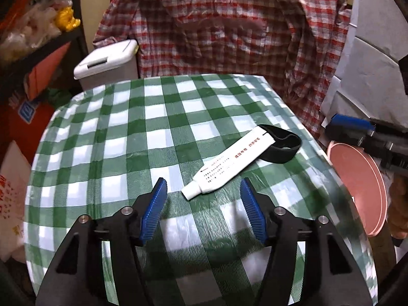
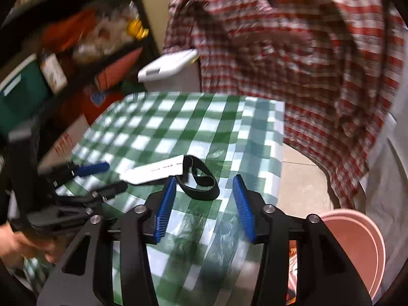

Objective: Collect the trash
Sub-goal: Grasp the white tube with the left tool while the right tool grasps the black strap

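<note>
Here I have both hand-held grippers over the checked worktop [image 1: 158, 132]. The left hand-held gripper [image 1: 202, 186] has its blue pads spread, nothing between them; the capped end of the white tube [image 1: 225, 165] lies just beyond its tips, a little right of centre. The tube runs away to the far right, its flat end lying over a black band [image 1: 283, 142] looped on the cloth. The right hand-held gripper [image 2: 205, 185] also stands spread and empty, with the band [image 2: 200, 182] just past its tips and the tube [image 2: 155, 170] to the left of that. A pink bowl [image 2: 357, 239] sits off the worktop's right edge. A white bin [image 1: 107, 62] stands beyond the far left corner, beside a red plaid shirt [image 1: 229, 30].
</note>
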A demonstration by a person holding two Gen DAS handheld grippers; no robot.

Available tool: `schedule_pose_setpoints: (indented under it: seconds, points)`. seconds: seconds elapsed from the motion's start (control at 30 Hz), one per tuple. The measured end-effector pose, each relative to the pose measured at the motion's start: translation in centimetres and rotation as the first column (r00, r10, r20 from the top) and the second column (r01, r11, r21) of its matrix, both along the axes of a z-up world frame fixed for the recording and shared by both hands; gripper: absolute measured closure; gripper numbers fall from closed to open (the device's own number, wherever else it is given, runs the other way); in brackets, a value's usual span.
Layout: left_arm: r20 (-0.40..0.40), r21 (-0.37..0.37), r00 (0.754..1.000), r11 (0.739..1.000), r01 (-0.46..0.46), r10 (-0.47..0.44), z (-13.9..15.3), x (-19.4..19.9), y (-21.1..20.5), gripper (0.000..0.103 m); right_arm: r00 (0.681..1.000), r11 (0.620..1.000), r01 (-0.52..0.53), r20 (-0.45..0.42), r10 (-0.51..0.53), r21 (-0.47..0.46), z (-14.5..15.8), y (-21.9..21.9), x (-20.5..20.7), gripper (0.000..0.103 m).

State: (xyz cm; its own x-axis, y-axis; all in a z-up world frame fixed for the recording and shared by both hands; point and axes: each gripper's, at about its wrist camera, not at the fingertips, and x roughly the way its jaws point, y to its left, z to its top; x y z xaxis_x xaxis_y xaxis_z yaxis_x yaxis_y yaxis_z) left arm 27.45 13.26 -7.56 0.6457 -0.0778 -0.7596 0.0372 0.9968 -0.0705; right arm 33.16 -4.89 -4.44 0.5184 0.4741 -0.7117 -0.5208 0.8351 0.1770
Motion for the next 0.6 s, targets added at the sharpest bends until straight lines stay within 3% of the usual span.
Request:
schedule_pose_setpoints:
  seconds: [0.23, 0.53, 0.6]
  points:
    - [-0.058, -0.018, 0.998, 1.0, 0.025, -0.026, -1.7, 1.9, 0.0, 0.039, 0.998, 0.997, -0.062, -0.036, 0.06, -0.051, -2.7, 1.9, 2.5, 0.046]
    - [-0.078, 0.032, 0.997, 0.999, 0.021, -0.018, -2.2, 3.2, -0.9, 0.039, 0.987, 0.986, -0.151, -0.066, 0.146, -0.074, -4.1, 3.5, 3.2, 0.046]
    - [-0.079, 0.042, 0.997, 0.999, 0.019, -0.016, -2.2, 3.3, -0.9, 0.043, 0.985, 0.981, -0.168, -0.057, 0.164, -0.094, -4.2, 3.9, 2.9, 0.046]
